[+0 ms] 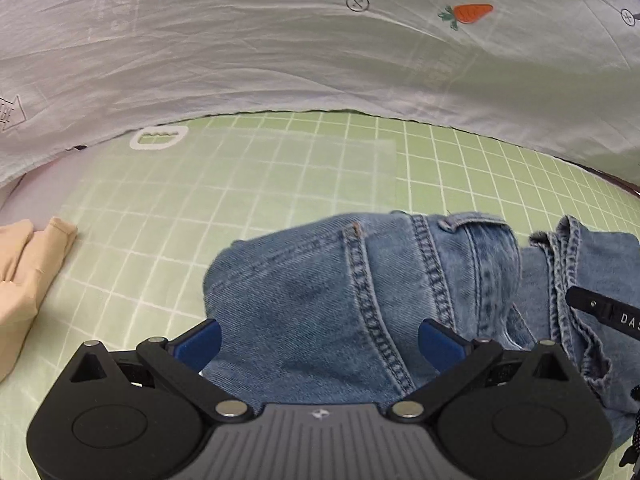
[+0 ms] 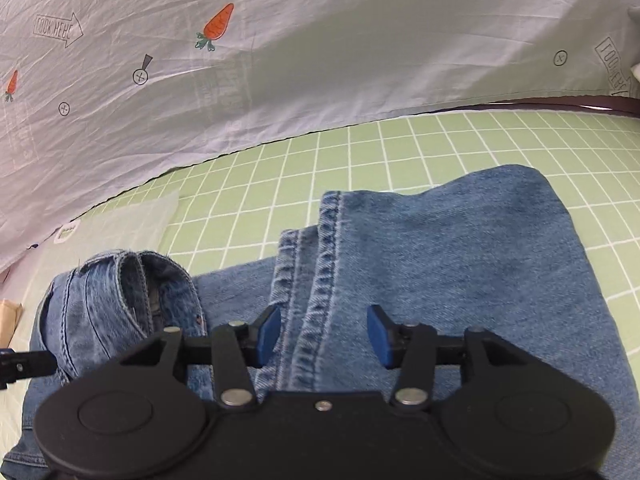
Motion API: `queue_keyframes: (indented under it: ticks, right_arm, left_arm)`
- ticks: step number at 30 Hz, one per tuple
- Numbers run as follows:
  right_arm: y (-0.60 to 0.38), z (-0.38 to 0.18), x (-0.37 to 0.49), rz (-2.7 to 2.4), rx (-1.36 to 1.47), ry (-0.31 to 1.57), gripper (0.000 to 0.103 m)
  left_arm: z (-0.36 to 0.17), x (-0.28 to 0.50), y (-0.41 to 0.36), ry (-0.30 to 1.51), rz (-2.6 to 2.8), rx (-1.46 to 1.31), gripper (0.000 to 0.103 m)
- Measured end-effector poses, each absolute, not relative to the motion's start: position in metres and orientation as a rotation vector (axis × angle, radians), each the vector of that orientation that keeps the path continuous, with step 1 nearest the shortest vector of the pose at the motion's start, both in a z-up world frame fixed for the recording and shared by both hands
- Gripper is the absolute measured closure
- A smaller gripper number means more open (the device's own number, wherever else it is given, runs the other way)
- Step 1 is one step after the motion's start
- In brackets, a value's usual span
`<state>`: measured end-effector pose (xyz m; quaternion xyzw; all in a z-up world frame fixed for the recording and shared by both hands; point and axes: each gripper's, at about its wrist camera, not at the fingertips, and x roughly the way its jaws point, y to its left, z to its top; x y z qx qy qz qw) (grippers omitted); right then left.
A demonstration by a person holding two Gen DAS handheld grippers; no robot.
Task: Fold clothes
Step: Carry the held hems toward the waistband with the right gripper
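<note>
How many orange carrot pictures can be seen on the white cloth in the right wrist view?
2. One carrot is printed high on the white cloth, left of centre; another carrot sits at the far left edge. More may lie outside the frame.

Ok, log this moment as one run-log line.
step: folding jeans | left gripper: open over denim | right gripper: open astride seam | surface: green grid mat
</note>
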<state>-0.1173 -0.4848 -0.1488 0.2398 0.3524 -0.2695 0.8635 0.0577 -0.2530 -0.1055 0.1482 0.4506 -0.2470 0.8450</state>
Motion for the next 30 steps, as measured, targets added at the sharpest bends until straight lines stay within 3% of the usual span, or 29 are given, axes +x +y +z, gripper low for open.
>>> queue_keyframes:
  ticks: [5,7,9,14,30]
  right_arm:
    - [-0.474,-0.159,-0.090,-0.579,0.393,0.804,0.042]
    - [-0.469,-0.162,-0.083,-0.602,0.327,0.817,0.044]
    - [-0.466,-0.163,-0.081,-0.622,0.289,0.819,0.053]
    - [-0.471,-0.162,-0.083,-0.660,0.283,0.807,0.086]
    - [-0.455,-0.129,-0.094,-0.558,0.318,0.714,0.089]
  left_arm:
    - [-0.127,0.082,-0.254,1.020,-0.508,0.297,0.000]
    - [-0.134,0.086,-0.253,1.043,-0.506,0.270,0.000]
    - [-0.138,0.088,-0.251,1.051,-0.509,0.250,0.000]
    - [-0.147,0.088,-0.249,1.053,-0.526,0.223,0.000]
    - [-0.153,0.084,-0.249,1.028,-0.517,0.203,0.000]
